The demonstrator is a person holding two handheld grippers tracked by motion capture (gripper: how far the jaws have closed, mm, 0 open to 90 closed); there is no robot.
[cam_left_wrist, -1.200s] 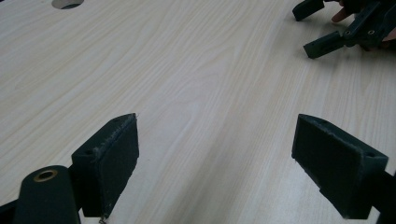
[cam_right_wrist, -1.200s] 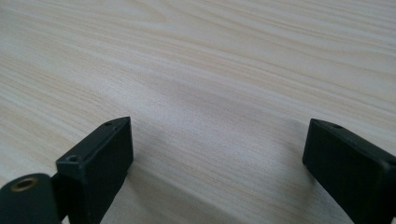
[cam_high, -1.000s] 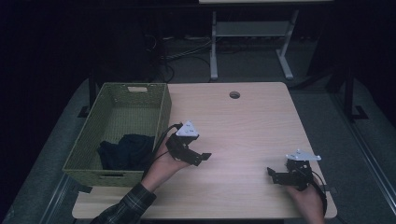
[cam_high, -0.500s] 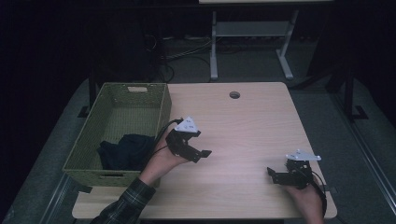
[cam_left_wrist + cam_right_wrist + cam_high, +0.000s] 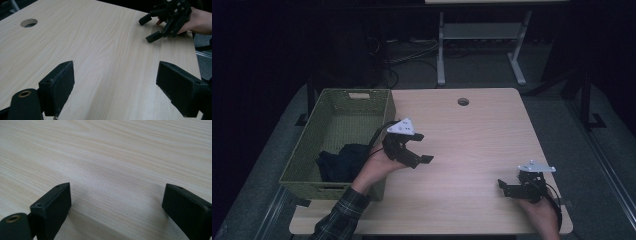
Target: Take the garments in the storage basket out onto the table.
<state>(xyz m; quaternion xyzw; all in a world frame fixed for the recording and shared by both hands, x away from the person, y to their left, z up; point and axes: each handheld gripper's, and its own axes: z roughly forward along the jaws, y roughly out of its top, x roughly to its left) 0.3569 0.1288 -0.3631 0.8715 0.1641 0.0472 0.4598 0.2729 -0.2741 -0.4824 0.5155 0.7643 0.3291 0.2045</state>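
- the dark cloth lies bundled in the near end of the green basket, which sits at the table's left edge; putting it away looks done.
- left gripper hangs over bare wood just right of the basket's rim, jaws wide, holding nothing.
- right gripper rests low near the table's front right corner, jaws wide and empty too.
- little seems left, perhaps only setting the tongs down.
- wide bare tabletop lies between the grippers; the near edge is close to the right hand, and a round hole sits far back.
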